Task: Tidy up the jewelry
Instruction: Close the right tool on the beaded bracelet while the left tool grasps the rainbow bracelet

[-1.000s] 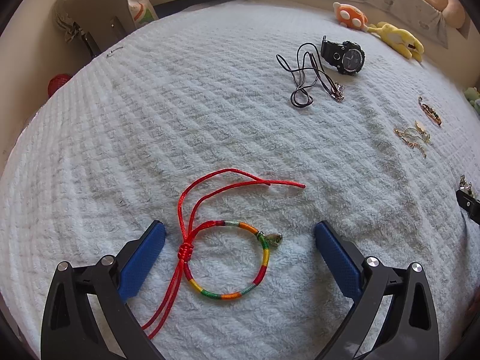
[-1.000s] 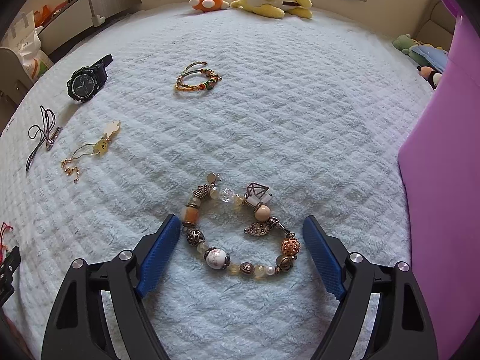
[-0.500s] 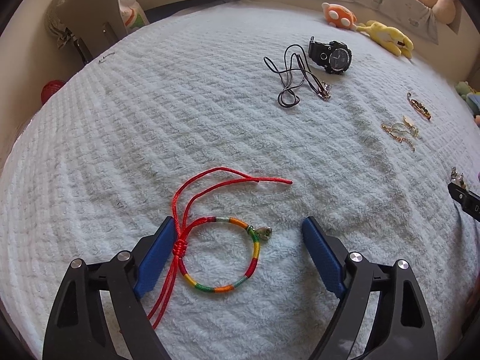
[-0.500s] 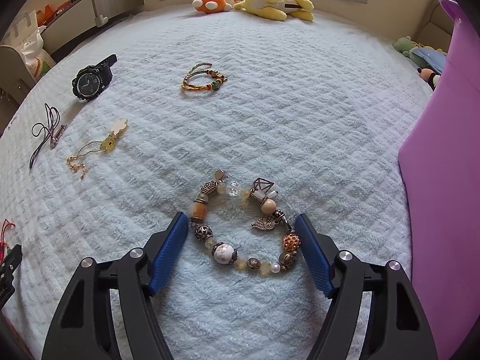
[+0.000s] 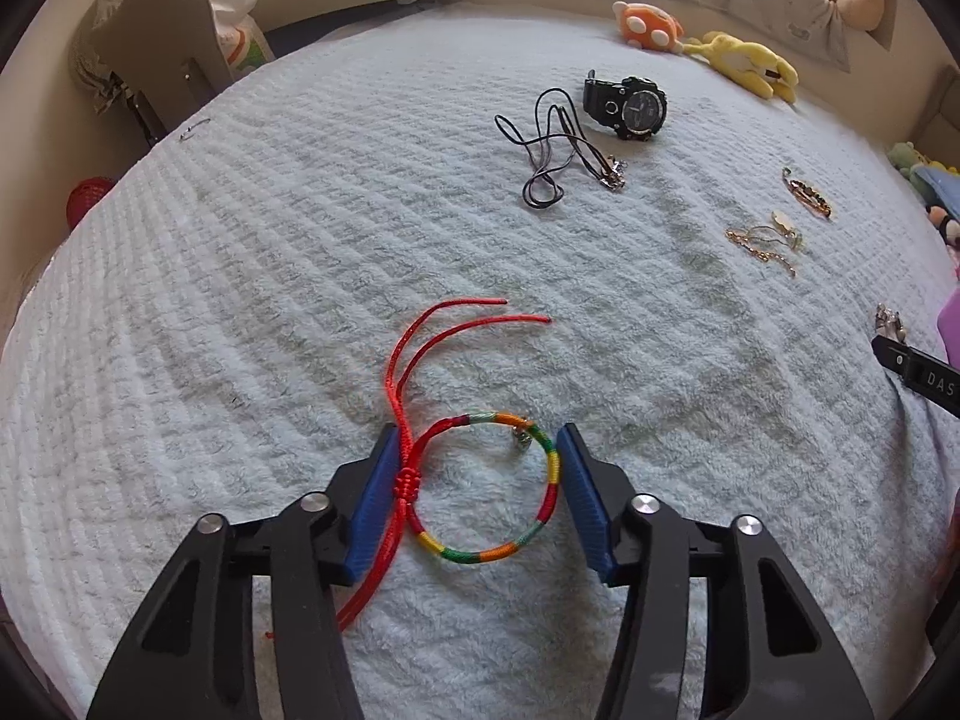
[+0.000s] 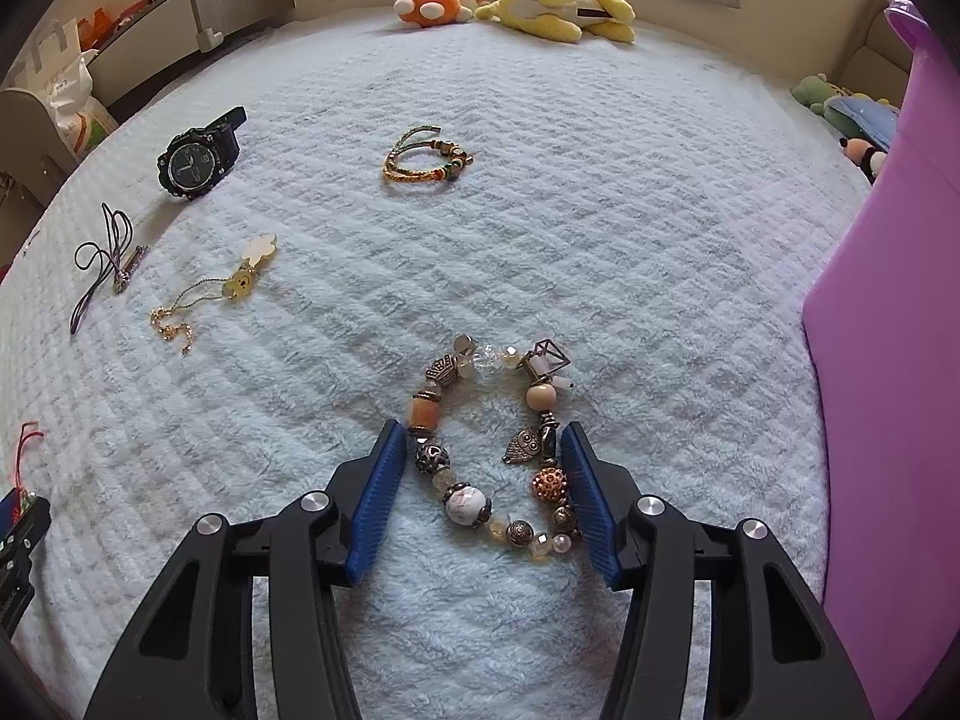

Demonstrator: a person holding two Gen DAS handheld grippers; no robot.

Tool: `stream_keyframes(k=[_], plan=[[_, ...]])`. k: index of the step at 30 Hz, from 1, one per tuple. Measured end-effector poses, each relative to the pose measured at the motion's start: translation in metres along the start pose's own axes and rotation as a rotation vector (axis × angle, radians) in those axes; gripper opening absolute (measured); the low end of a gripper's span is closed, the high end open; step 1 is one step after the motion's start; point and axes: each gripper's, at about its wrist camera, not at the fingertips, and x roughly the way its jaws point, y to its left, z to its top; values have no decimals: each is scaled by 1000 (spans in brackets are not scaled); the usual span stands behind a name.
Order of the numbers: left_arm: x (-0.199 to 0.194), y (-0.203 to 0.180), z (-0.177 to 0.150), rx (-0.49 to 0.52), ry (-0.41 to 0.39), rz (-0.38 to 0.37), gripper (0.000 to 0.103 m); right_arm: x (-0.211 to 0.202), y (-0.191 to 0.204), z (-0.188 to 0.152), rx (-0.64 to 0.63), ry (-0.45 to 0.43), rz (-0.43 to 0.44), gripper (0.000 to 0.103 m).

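Note:
A rainbow thread bracelet (image 5: 543,501) with long red cords lies on the white blanket between the blue pads of my left gripper (image 5: 477,453). The pads touch its knot and its right side. A chunky beaded charm bracelet (image 6: 459,501) lies between the pads of my right gripper (image 6: 478,447), which touch its two sides. Both bracelets rest on the blanket.
A black watch (image 5: 627,108), a black cord necklace (image 5: 552,147), a gold chain with charm (image 6: 231,291) and a braided bracelet (image 6: 426,162) lie further back. A purple container (image 6: 888,360) stands at the right. Plush toys (image 6: 540,3) line the far edge.
Both grippers have moved forward and narrowed around their bracelets until the pads touch them. The red cord ends have shifted slightly.

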Motion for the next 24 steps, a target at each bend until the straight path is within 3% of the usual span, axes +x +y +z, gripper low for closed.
stream_keyframes(k=[3,5,8,24], plan=[[-3,-2,0,8,6,-9,29,-2,0,0,2,3,2,44],[-4,-3,0,15,10,-8,21,-4,2,-1,-5,5,10,30],[-6,-3,2,22,22,-31,8,-6,5,-1,-17,12,15,20],[-26,5,17,47,48,-88,6,-39,4,-9,86,13,54,18]])
